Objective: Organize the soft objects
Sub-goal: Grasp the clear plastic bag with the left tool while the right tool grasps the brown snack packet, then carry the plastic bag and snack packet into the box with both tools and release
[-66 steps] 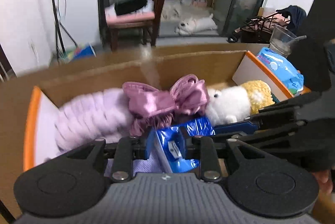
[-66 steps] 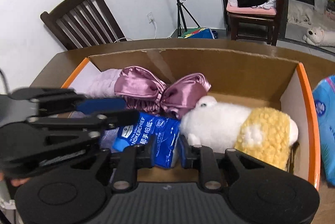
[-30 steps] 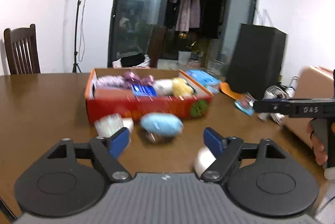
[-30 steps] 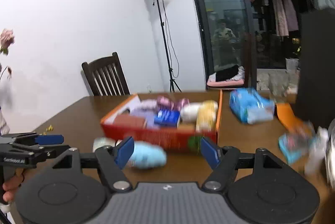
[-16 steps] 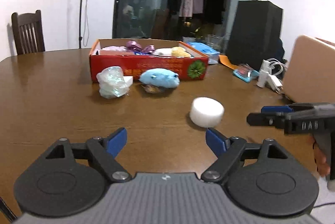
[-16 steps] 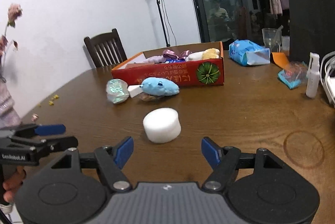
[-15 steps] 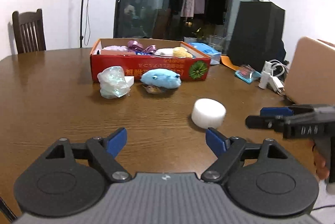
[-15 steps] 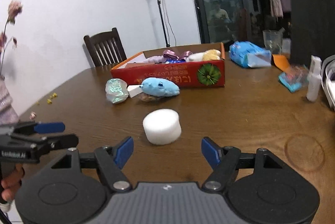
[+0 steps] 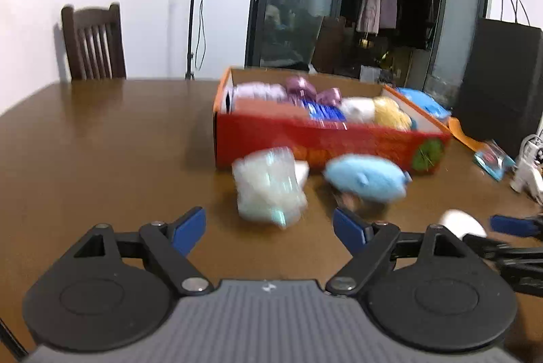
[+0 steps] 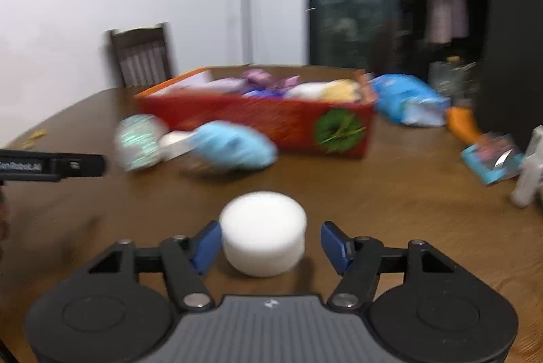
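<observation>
While both grippers gape | one white puff (image 10: 263, 232) between right gripper (image 10: 268, 242) fingers, seemingly untouched

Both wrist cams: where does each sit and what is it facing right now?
Left wrist: above the open left tongs, facing a shiny packet before the red box; right tongs at the right edge.
Right wrist: above the open right tongs, which straddle the white puck; left tongs at the left edge.
Shared: box, packet, blue plush, puck.

White foam puck (image 10: 263, 232), light-blue plush (image 10: 234, 145), red box (image 10: 258, 123) — green emblem, brown table (image 10: 390, 210)
</observation>
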